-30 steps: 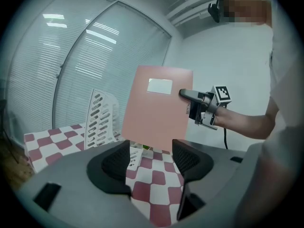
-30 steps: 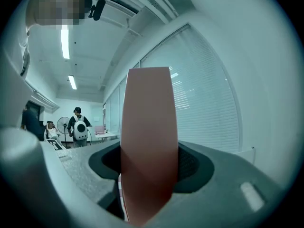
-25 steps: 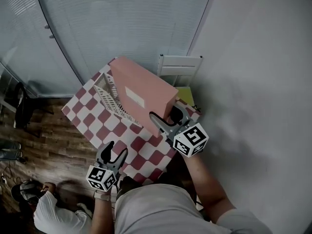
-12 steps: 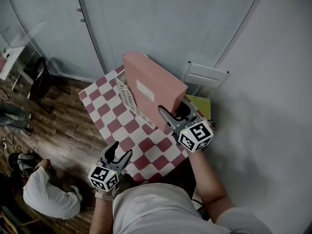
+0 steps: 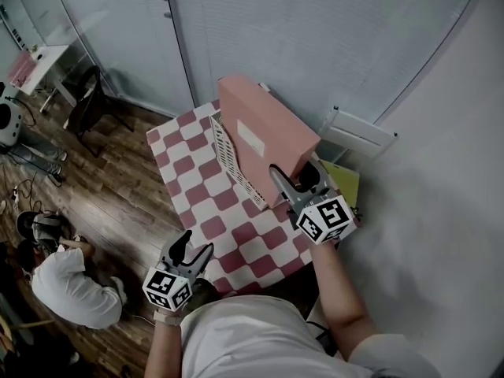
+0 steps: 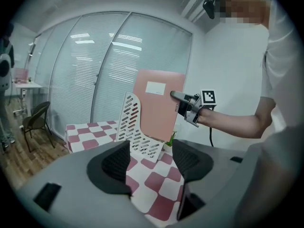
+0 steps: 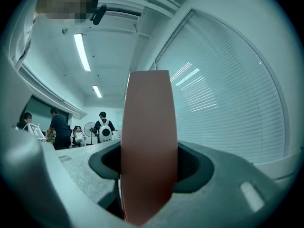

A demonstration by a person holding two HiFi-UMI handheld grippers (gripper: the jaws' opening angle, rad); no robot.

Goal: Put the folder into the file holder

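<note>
A large pink folder [image 5: 264,136] with a white label stands upright above the checked table [image 5: 201,211], close beside the white perforated file holder [image 5: 232,160]. My right gripper [image 5: 293,178] is shut on the folder's near edge, and the folder [image 7: 147,151] fills the gap between its jaws in the right gripper view. In the left gripper view the folder [image 6: 159,103] rises behind the file holder [image 6: 135,129], with the right gripper [image 6: 183,99] at its right edge. My left gripper [image 5: 189,250] hangs open and empty at the table's near corner.
A white chair [image 5: 358,136] and a yellow-green item [image 5: 342,179] sit behind the table by the wall. A person [image 5: 67,286] crouches on the wooden floor at the left, near a dark chair [image 5: 98,105]. Window blinds run along the far side.
The right gripper has shifted sideways with the folder still in its grip, staying beside the file holder. The head view has swung, so the table sits further right. The left gripper has turned a little.
</note>
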